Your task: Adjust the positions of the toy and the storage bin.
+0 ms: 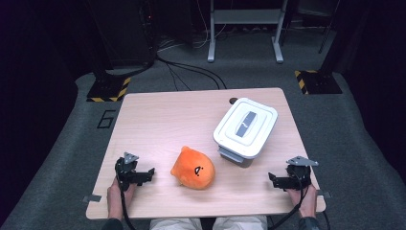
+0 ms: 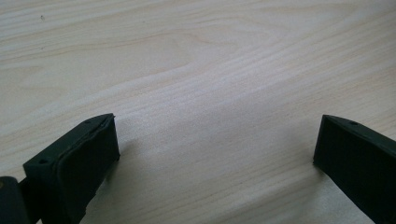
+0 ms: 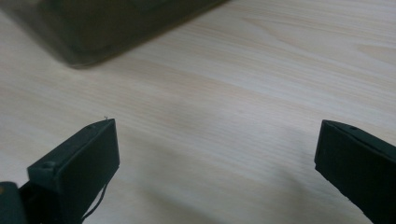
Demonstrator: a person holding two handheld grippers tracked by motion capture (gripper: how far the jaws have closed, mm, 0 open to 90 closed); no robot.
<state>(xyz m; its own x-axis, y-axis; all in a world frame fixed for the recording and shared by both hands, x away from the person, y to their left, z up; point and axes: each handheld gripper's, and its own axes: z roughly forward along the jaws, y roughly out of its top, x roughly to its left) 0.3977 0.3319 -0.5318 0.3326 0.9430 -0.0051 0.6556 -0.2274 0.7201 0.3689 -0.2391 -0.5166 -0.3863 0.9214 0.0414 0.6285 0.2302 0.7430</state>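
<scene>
Orange plush toy [image 1: 193,168] lay on the near middle of the light wooden table [image 1: 163,115] in the high view, between the two grippers and touched by neither. One white lidded box [image 1: 245,127] stood just to its far right, lid shut, so its contents could not be told. The left gripper [image 1: 148,174] rested near the table's near left edge, held by one hand [image 1: 118,196]; the right gripper [image 1: 274,179] rested near the near right edge, held by the other hand [image 1: 303,199]. Both pointed inward at the toy. Grey carpet surrounded the table, with black cables trailing away to the far side, two yellow-and-black striped base plates, and a grey metal stand at the back of the dark room.

The left gripper view showed its two black jaws spread wide over bare wood grain, nothing between them.

The right gripper view showed its jaws equally wide over bare wood, with the box's [image 3: 107,23] dark, blurred underside at the far left.
</scene>
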